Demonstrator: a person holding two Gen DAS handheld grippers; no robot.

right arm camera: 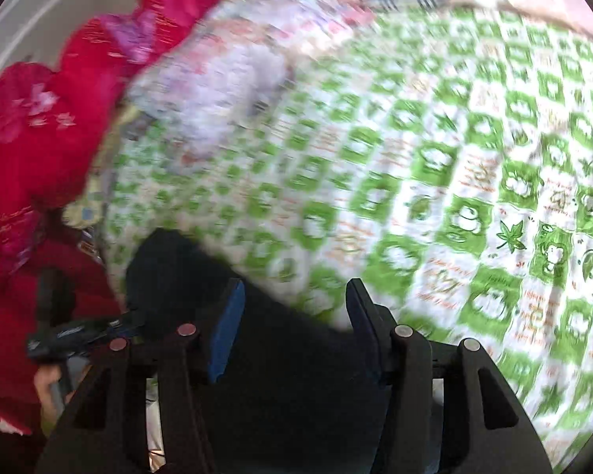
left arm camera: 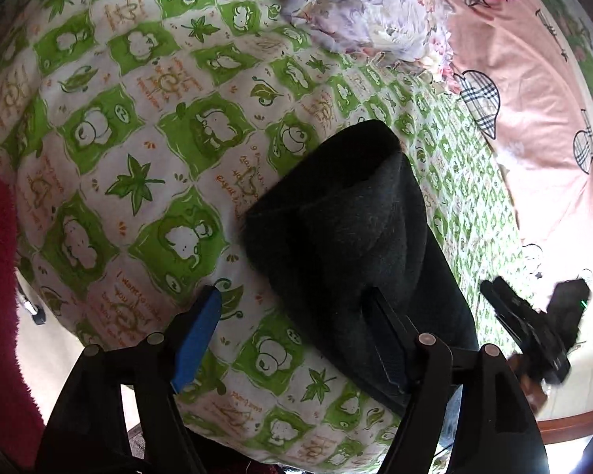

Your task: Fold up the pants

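Both grippers open
Left gripper (left arm camera: 292, 316) and right gripper (right arm camera: 292, 324) point downward, jaws spread, pads pressing nothing.

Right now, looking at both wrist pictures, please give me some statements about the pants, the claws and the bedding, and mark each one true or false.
1. The pants are dark and lie folded on the green and white patterned sheet. True.
2. The left claw is closed tight on the pants. False: its jaws stand wide apart, one finger on the cloth, the blue pad over the sheet.
3. The right claw is open. True.
4. The sheet is plain blue. False: it has green squares and leaves.
5. A pink blanket lies beyond the sheet. True.
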